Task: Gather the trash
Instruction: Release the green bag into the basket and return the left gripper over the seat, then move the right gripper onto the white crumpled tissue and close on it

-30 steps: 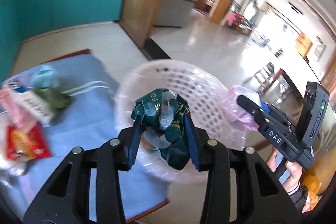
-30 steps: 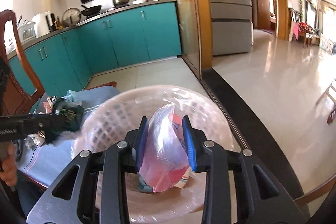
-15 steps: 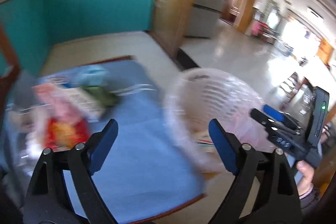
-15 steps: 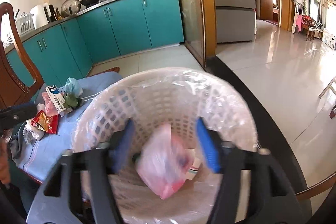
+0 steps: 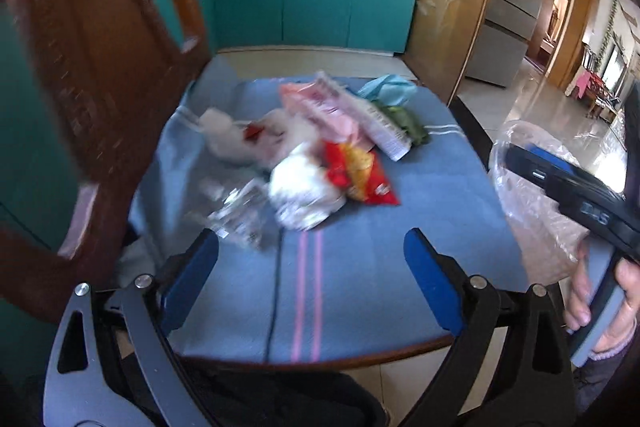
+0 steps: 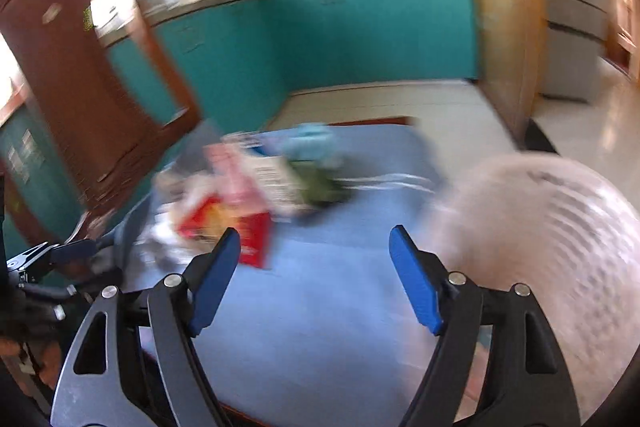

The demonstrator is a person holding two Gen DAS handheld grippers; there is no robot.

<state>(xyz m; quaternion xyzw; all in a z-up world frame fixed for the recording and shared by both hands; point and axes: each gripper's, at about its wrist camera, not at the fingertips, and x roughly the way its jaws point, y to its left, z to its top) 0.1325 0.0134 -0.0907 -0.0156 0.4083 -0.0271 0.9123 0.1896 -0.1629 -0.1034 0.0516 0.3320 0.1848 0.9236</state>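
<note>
left wrist: faces table (image 5: 360, 287) close, downward | right wrist: same table

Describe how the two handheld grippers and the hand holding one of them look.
Both the left gripper and the right gripper have black arms with silver rivets and blue finger pads. The right gripper's black body carries white lettering, too blurred to read. The hand gripping it shows a pale purple cuff.

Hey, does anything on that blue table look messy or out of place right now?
Yes. A loose heap of litter sits on the blue tablecloth: a red and yellow snack packet, crumpled white plastic, a pink and white carton, and green wrappers. Nothing looks spilled or broken.
</note>
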